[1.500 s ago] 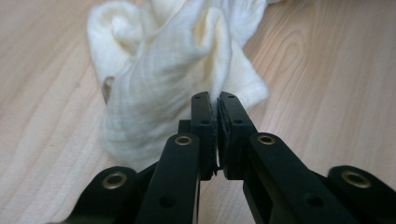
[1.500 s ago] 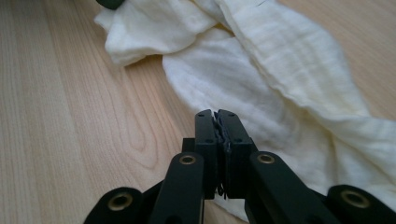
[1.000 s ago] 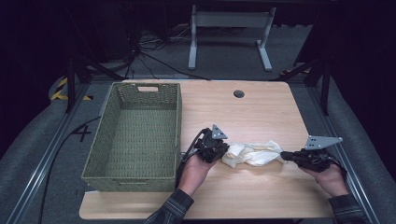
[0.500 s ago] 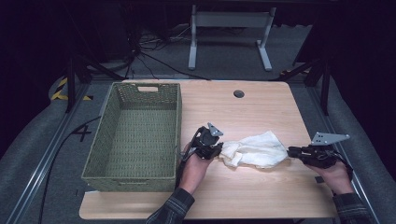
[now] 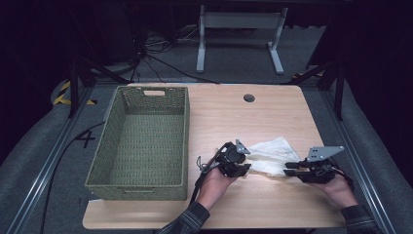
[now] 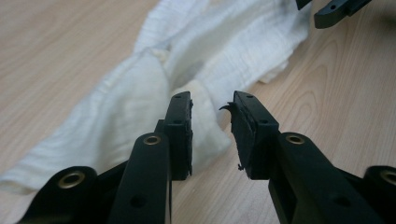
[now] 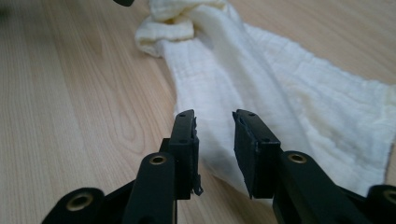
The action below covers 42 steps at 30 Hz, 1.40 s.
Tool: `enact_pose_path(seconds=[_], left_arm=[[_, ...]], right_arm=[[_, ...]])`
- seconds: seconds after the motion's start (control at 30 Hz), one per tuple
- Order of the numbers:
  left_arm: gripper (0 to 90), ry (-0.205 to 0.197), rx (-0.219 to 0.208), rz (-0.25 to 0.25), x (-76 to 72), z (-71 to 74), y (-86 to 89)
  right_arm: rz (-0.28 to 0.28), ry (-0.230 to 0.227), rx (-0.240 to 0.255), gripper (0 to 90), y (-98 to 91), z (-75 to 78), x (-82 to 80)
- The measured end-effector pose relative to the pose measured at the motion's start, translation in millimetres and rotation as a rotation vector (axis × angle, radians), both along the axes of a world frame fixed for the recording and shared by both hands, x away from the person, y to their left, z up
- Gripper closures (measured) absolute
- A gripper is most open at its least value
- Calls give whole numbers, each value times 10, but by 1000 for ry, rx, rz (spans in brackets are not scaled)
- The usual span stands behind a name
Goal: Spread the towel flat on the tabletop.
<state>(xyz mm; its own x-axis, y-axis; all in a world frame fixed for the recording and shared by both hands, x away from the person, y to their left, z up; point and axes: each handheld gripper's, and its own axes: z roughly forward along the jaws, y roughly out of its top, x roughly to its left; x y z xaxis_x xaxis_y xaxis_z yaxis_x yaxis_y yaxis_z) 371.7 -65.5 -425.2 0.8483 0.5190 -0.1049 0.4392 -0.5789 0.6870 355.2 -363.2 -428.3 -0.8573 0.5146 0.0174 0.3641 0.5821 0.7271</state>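
cloth point(image 5: 270, 155) on table point(image 5: 219, 112), between both grippers, basket point(image 5: 141, 141) at left

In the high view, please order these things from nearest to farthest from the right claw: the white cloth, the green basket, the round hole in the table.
1. White cloth: directly left of the right claw, by its tips.
2. Round hole: farther back on the table, toward its far edge.
3. Green basket: at the table's left side, beyond the left claw.

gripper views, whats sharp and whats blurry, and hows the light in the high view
Left gripper view: the jaw tips are sharp, the white cloth softens farther off. Right gripper view: cloth weave crisp near the jaws, the far table blurred. High view: table lit evenly, the surrounding room dark.
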Motion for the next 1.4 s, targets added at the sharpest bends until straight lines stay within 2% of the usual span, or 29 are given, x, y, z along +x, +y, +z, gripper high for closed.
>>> enact_pose_path(seconds=[0.1,0.2,0.23,0.3,0.4,0.5,0.53,0.57,0.6,0.67,0.77,0.87,0.97,1.03,1.23,1.37,1.4], left_arm=[[677,-8,57,-7,4,-106,-92],[793,-4,75,-3,43,-190,-107],[840,-8,88,-8,56,-204,-103],[869,4,87,-10,69,-213,-97],[878,-1,62,-8,53,-155,-68],[881,-5,-11,-9,10,-20,12],[881,-11,-31,-9,-6,31,43],[881,-11,-31,-9,-6,31,43],[882,-22,-67,-8,-43,128,106],[882,-33,-101,-7,-79,226,184],[882,-57,-123,14,-108,348,308],[881,-51,-111,42,-102,354,380],[880,-27,-71,58,-86,274,412],[880,-6,-61,69,-75,213,416],[877,5,-20,57,-44,102,376],[877,13,-9,52,-40,68,355],[877,15,-1,46,-40,55,350]], right_arm=[[13,21,-34,682,81,-95,23],[12,27,-75,785,107,-151,59],[11,36,-77,821,102,-160,69],[9,41,-62,880,84,-158,74],[8,32,-39,889,46,-120,71],[4,25,-7,892,-2,-66,66],[0,15,7,893,-26,-33,61],[-5,7,20,894,-47,1,54],[-8,-3,42,894,-73,52,42],[-13,-22,67,894,-109,148,15],[-9,-57,100,894,-162,297,-28],[-7,-60,105,893,-188,359,-12],[-16,-25,73,892,-145,245,111],[-24,-7,44,893,-90,166,206],[-73,24,-20,891,64,-63,544],[-83,33,-31,872,87,-109,597],[-87,32,-27,825,81,-103,591]])
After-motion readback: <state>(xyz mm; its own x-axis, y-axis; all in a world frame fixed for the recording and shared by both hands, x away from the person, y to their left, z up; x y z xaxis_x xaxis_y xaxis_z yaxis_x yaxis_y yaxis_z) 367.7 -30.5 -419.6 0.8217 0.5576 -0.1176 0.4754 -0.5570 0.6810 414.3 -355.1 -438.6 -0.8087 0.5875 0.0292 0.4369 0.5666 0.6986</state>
